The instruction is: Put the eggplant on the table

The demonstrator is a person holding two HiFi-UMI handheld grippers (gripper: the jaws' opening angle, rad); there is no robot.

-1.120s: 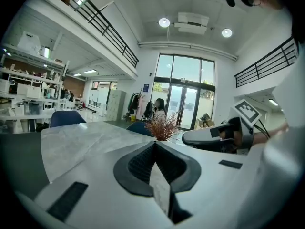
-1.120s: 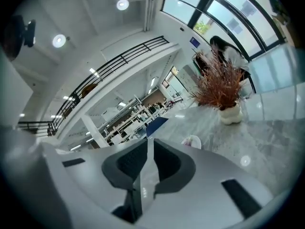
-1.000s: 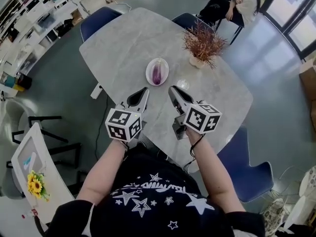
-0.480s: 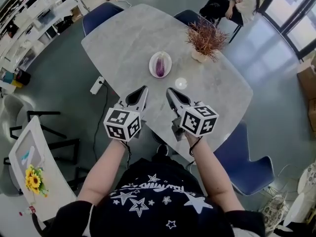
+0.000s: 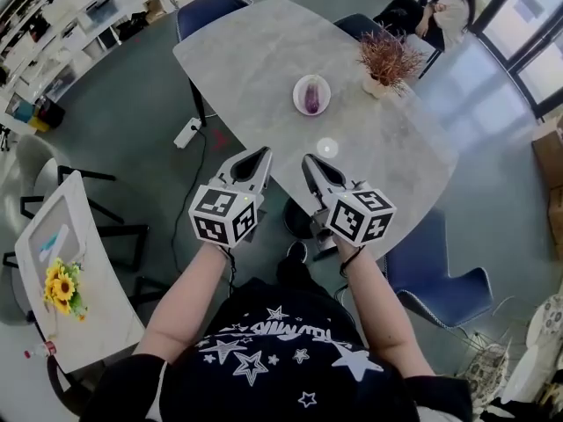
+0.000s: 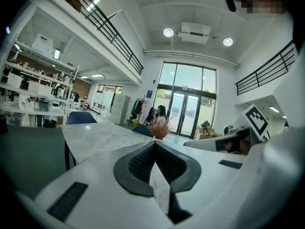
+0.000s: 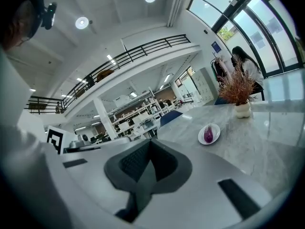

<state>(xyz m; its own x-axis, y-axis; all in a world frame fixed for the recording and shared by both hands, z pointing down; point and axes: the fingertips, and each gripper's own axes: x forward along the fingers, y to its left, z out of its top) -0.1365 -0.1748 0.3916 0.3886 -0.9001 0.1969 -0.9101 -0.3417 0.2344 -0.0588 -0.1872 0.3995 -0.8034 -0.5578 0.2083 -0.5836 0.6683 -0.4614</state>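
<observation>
A purple eggplant [image 5: 311, 96] lies on a small white plate [image 5: 302, 104] near the middle of the grey marble table [image 5: 255, 55]. The right gripper view shows the same eggplant [image 7: 208, 133] and plate [image 7: 215, 136] far ahead on the table [image 7: 267, 142]. My left gripper [image 5: 258, 158] and right gripper [image 5: 312, 163] hang side by side at the table's near edge, well short of the plate. Both are shut with nothing in them: the left gripper [image 6: 154, 143] and the right gripper [image 7: 149, 140] each have their jaws meeting at the tip. The left gripper view does not show the eggplant.
A potted dried plant [image 5: 387, 60] stands to the right of the plate. Blue chairs [image 5: 207, 11] [image 5: 435, 275] ring the table. A person [image 5: 444, 7] sits at the far side. A power strip [image 5: 189, 133] lies on the floor; a white side table with sunflowers [image 5: 57, 288] is at left.
The person has stepped back: both grippers went from above the tabletop to its near edge, and the plate with the eggplant is now farther away. Both stayed shut.
</observation>
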